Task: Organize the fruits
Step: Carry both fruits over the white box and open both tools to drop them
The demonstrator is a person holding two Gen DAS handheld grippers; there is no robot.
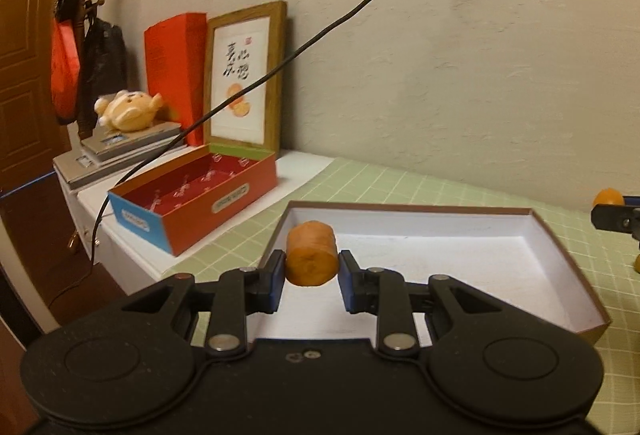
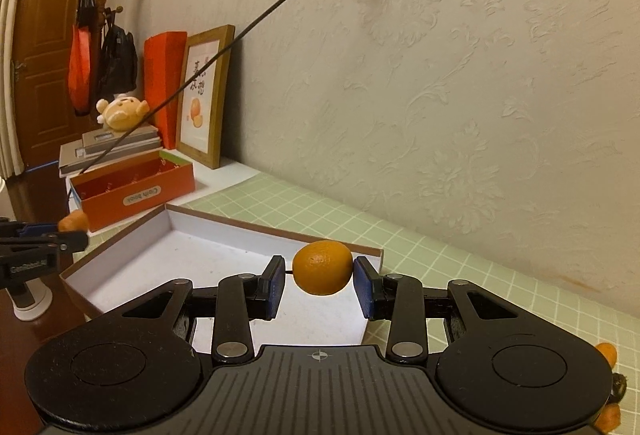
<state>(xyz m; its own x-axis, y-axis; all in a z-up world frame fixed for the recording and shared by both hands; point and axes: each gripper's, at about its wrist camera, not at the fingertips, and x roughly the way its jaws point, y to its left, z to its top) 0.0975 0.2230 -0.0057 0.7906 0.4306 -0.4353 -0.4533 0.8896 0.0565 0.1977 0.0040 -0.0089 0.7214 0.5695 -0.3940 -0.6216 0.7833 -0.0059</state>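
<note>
My left gripper (image 1: 312,267) is shut on an orange carrot chunk (image 1: 312,253) and holds it above the near left corner of a shallow white-lined box (image 1: 536,235). My right gripper (image 2: 319,273) is shut on a round orange (image 2: 322,267) and holds it above the right end of the same box (image 2: 176,223). The left gripper with its carrot chunk shows at the left edge of the right wrist view (image 2: 60,231). The right gripper with its orange shows at the right edge of the left wrist view (image 1: 612,211).
A green checked cloth (image 2: 420,247) covers the table by the wall. An open red box (image 1: 192,203), a framed picture (image 1: 244,79), stacked books with a plush toy (image 1: 128,111) and a hanging black cable (image 1: 320,35) stand to the left. More carrot pieces (image 2: 606,353) lie at the right.
</note>
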